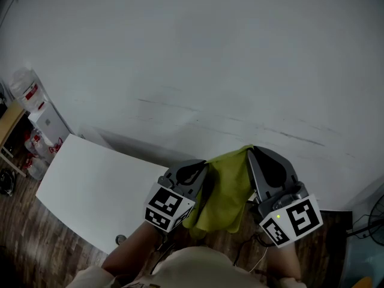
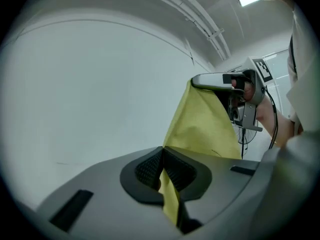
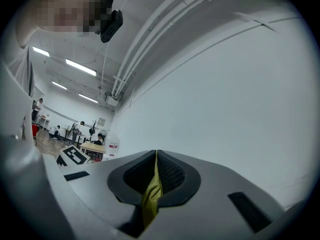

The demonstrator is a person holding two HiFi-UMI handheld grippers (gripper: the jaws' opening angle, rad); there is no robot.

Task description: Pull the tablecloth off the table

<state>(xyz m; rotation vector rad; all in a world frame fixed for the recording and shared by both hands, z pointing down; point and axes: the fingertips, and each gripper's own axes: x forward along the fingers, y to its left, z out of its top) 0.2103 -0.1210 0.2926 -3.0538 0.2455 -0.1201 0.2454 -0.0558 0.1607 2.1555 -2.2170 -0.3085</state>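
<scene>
A yellow-green tablecloth (image 1: pixel 225 191) hangs bunched between my two grippers, lifted off the white table (image 1: pixel 90 185) and held to the table's right. My left gripper (image 1: pixel 203 168) is shut on one edge of it; in the left gripper view the cloth (image 2: pixel 200 126) runs out from the closed pads (image 2: pixel 150 169) up to the right gripper (image 2: pixel 216 79). My right gripper (image 1: pixel 252 152) is shut on the other edge. A thin fold of cloth (image 3: pixel 151 196) is pinched in its jaws (image 3: pixel 156 156). Both grippers point at the white wall.
The white tabletop lies bare at the lower left over a wooden floor (image 1: pixel 24 245). A water dispenser (image 1: pixel 36 104) and a wooden desk (image 1: pixel 9 125) stand at the far left. A fan (image 1: pixel 375 221) stands at the right edge. People sit at desks far behind.
</scene>
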